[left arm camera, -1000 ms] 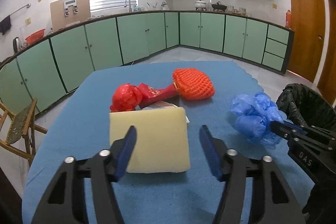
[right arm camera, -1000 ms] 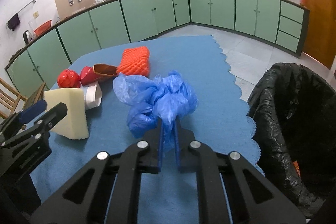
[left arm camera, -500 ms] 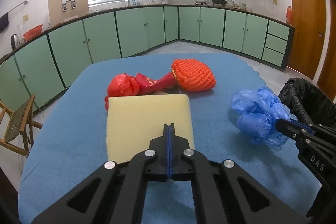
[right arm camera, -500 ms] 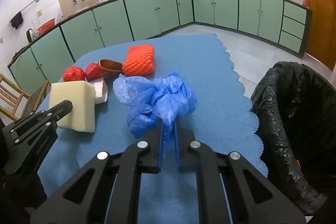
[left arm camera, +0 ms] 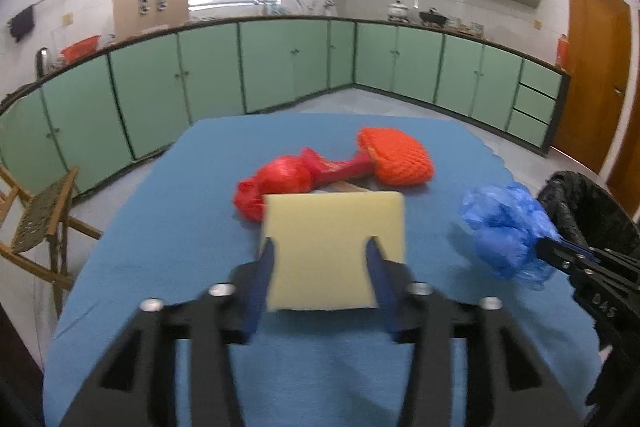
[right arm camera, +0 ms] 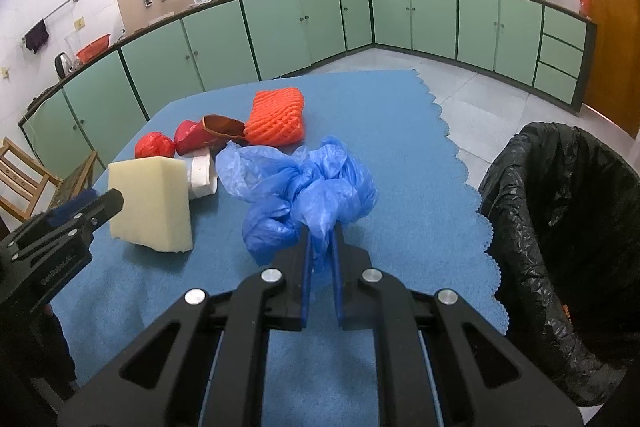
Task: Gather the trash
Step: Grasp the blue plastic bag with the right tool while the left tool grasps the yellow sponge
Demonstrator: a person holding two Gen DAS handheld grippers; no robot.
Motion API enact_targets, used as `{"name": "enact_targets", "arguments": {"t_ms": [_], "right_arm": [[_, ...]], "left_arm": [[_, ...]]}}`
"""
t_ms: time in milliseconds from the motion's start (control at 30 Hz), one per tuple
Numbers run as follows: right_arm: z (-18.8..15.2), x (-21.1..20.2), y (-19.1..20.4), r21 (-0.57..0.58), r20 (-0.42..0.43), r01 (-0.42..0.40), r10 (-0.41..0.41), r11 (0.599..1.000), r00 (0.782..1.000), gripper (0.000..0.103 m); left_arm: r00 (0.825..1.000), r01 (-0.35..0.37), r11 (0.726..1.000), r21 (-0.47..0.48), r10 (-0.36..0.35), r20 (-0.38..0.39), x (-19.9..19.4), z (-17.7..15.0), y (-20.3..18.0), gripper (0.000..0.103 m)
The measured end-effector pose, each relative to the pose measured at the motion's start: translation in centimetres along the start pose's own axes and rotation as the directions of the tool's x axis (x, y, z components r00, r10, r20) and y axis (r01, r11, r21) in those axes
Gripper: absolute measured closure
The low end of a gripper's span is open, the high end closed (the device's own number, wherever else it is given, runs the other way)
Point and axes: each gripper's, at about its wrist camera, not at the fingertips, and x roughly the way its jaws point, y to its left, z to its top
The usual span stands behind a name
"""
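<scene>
A pale yellow foam block (left arm camera: pixel 332 227) lies on the blue tablecloth (left arm camera: pixel 160 247). My left gripper (left arm camera: pixel 320 243) is opening, its fingers astride the block's near end; blur hides whether the pads touch it. In the right wrist view the block (right arm camera: pixel 156 203) lies beside the left gripper (right arm camera: pixel 100 203). My right gripper (right arm camera: pixel 320 235) is shut on a crumpled blue plastic bag (right arm camera: pixel 312 187), held just over the cloth. The blue bag (left arm camera: pixel 504 227) also shows at the right of the left wrist view. A bin lined with a black bag (right arm camera: pixel 560 227) stands off the table's right edge.
Behind the foam lie a red knotted bag (left arm camera: pixel 280 183), a red packet (right arm camera: pixel 212 131), an orange foam net (left arm camera: pixel 400 159) and a white cup (right arm camera: pixel 202 175). A wooden chair (left arm camera: pixel 40 223) stands left of the table. Green cabinets line the far walls.
The left gripper stood open over the foam, shut half a second ago, and is open again, nearer the block. The right gripper keeps hold of the blue bag and has not moved.
</scene>
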Motion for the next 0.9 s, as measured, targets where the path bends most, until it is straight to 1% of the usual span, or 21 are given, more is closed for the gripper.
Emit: {"name": "enact_targets", "arguments": {"t_ms": [100, 133, 167, 200, 300, 367, 400, 433, 500, 567, 633, 767, 900], "right_arm": [[0.1, 0.3, 0.1, -0.001, -0.005, -0.001, 0.001, 1.0, 1.0, 0.095], [0.1, 0.4, 0.2, -0.005, -0.007, -0.001, 0.001, 1.0, 1.0, 0.095], [0.1, 0.5, 0.4, -0.009, -0.01, -0.001, 0.001, 1.0, 1.0, 0.095], [0.0, 0.6, 0.5, -0.013, -0.014, -0.002, 0.002, 1.0, 1.0, 0.095], [-0.3, 0.9, 0.8, -0.019, -0.027, -0.003, 0.002, 1.0, 1.0, 0.095], [-0.3, 1.0, 0.9, -0.025, -0.033, -0.002, 0.002, 1.0, 0.999, 0.095], [-0.3, 1.1, 0.9, -0.026, -0.035, -0.002, 0.001, 1.0, 0.999, 0.095], [-0.3, 1.1, 0.9, -0.026, -0.036, 0.001, -0.002, 1.0, 0.999, 0.095], [-0.3, 1.1, 0.8, -0.023, -0.038, 0.003, -0.004, 1.0, 0.999, 0.095], [-0.2, 1.0, 0.7, -0.02, -0.036, 0.004, -0.005, 1.0, 0.999, 0.095], [-0.1, 0.8, 0.8, -0.022, -0.032, 0.003, -0.004, 1.0, 0.999, 0.095], [0.0, 0.1, 1.0, -0.028, -0.019, -0.002, 0.001, 1.0, 1.0, 0.095], [0.2, -1.0, 1.1, -0.028, 0.0, -0.007, 0.007, 1.0, 1.0, 0.095]], "left_arm": [[0.999, 0.0, 1.0, -0.009, 0.0, -0.034, 1.0, -0.1, 0.9, 0.051], [0.999, 0.003, 1.0, -0.02, -0.003, -0.044, 1.3, -0.2, 1.1, 0.046], [0.998, 0.01, 0.999, -0.034, -0.012, -0.059, 1.7, -0.2, 1.4, 0.038], [0.997, 0.029, 0.998, -0.048, -0.032, -0.073, 2.2, -0.2, 1.6, 0.034], [0.993, 0.054, 0.997, -0.051, -0.058, -0.101, 3.2, -0.4, 1.6, 0.032], [0.99, 0.084, 0.994, -0.069, -0.091, -0.107, 3.9, -0.5, 1.8, 0.032], [0.989, 0.099, 0.992, -0.08, -0.107, -0.105, 3.9, -0.4, 1.9, 0.033], [0.987, 0.111, 0.99, -0.087, -0.12, -0.103, 4.0, -0.4, 2.1, 0.046], [0.989, 0.107, 0.991, -0.085, -0.115, -0.095, 3.8, -0.3, 1.9, 0.05], [0.991, 0.1, 0.992, -0.08, -0.107, -0.083, 3.4, -0.4, 1.6, 0.063], [0.992, 0.101, 0.992, -0.08, -0.107, -0.073, 2.9, -0.4, 1.7, 0.069], [0.992, 0.104, 0.991, -0.082, -0.109, -0.061, 1.9, -0.5, 1.8, 0.076], [0.993, 0.107, 0.991, -0.079, -0.111, -0.046, 0.6, -0.4, 1.6, 0.079]]}}
